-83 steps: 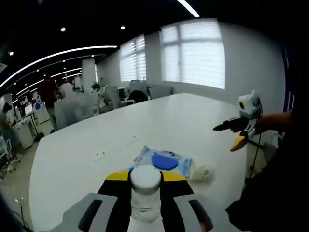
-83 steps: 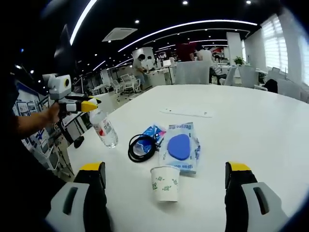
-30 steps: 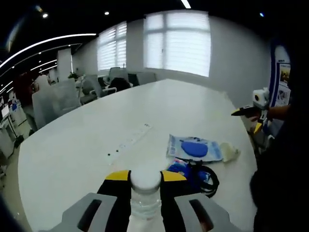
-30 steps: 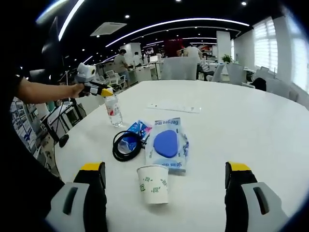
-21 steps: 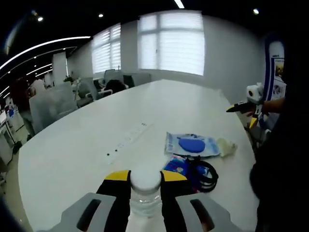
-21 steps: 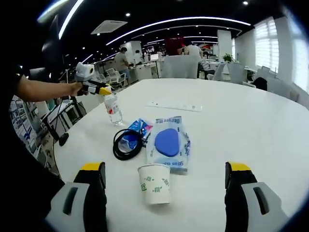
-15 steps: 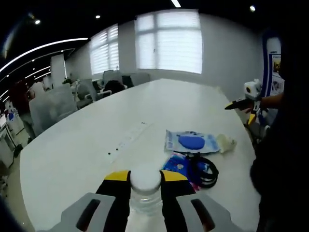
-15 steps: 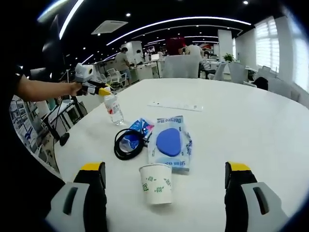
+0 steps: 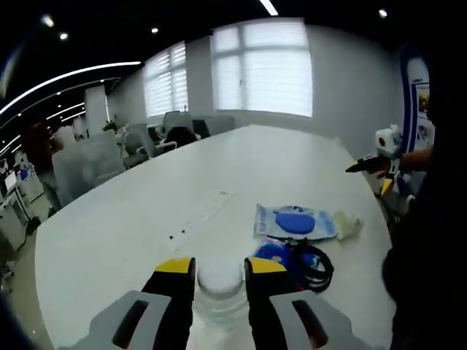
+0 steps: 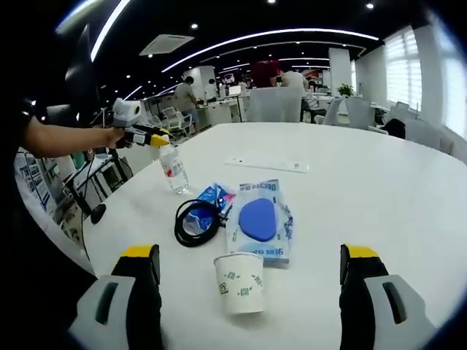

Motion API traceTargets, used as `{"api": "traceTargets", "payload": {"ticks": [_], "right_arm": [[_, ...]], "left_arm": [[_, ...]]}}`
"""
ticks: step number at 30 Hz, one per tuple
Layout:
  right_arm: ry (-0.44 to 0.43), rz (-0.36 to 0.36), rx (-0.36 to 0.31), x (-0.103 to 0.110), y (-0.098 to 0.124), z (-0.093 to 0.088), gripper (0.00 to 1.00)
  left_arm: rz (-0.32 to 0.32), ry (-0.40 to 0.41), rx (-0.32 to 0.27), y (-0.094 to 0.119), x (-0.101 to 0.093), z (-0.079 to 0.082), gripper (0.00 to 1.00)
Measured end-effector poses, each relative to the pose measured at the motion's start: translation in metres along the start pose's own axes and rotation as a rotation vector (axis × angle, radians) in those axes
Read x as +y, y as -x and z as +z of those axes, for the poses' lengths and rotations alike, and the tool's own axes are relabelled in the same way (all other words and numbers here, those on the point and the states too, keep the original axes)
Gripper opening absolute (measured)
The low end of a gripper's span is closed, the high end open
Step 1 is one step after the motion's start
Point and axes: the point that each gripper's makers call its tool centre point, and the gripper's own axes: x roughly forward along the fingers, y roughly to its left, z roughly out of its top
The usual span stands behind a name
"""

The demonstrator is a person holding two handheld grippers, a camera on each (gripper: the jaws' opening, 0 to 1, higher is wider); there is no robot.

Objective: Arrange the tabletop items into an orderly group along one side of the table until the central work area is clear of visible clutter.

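Note:
My left gripper (image 9: 220,267) is shut on the white cap of a clear water bottle (image 9: 219,286). The right gripper view shows this gripper (image 10: 157,137) holding the bottle (image 10: 174,172) upright on the white table (image 10: 379,197), at the far left past the other items. A black cable coil (image 10: 195,221) lies over a small blue packet (image 10: 213,195). Beside them is a blue-and-white wipes packet (image 10: 259,219). A paper cup (image 10: 240,283) stands just ahead of my right gripper (image 10: 249,252), which is open and holds nothing. The left gripper view has the same packet (image 9: 294,221), coil (image 9: 315,264) and cup (image 9: 348,224).
A thin white strip (image 10: 266,164) lies flat farther across the table, also seen in the left gripper view (image 9: 201,219). The right gripper (image 9: 373,166) hovers at the table's edge there. Office chairs (image 10: 273,102) and people stand beyond the far rim.
The left gripper has brought the bottle from over the table's edge to beside the cable coil and lowered it; the cap now sits lower between the jaws. The right gripper has hardly moved.

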Motion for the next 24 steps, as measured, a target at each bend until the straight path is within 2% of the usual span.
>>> {"api": "traceTargets", "payload": {"ticks": [3,6,7,8,10,12,17,20,22,24], "right_arm": [[-0.003,0.003,-0.009,-0.001,0.002,0.002,0.99],[-0.007,0.006,-0.02,0.0,0.005,0.004,1.0],[-0.012,0.006,-0.025,0.0,0.007,0.005,1.0],[-0.017,0.006,-0.036,0.0,0.009,0.006,1.0],[-0.017,0.007,-0.045,0.001,0.012,0.008,1.0],[-0.011,0.003,-0.049,0.001,0.014,0.008,1.0],[-0.006,0.002,-0.07,0.0,0.023,0.012,1.0],[-0.003,0.003,-0.078,-0.001,0.028,0.013,1.0],[-0.001,0.004,-0.085,-0.002,0.031,0.014,1.0],[-0.002,0.002,-0.093,-0.002,0.034,0.015,1.0]], "left_arm": [[0.014,0.002,-0.024,0.007,-0.004,0.012,0.38],[0.082,-0.015,-0.045,0.014,0.0,0.021,0.4],[0.083,-0.007,-0.047,0.017,-0.002,0.023,0.44],[0.068,0.045,-0.085,0.018,-0.01,0.03,0.5],[0.07,0.034,-0.071,0.019,-0.017,0.031,0.57],[0.062,0.012,-0.058,0.019,-0.025,0.03,0.57],[-0.026,0.0,-0.021,0.007,-0.069,0.024,0.63],[-0.116,0.019,-0.024,-0.004,-0.104,0.024,0.7],[-0.193,0.047,0.006,-0.015,-0.132,0.016,0.75],[-0.251,0.024,0.026,-0.025,-0.156,0.006,0.74]]}}
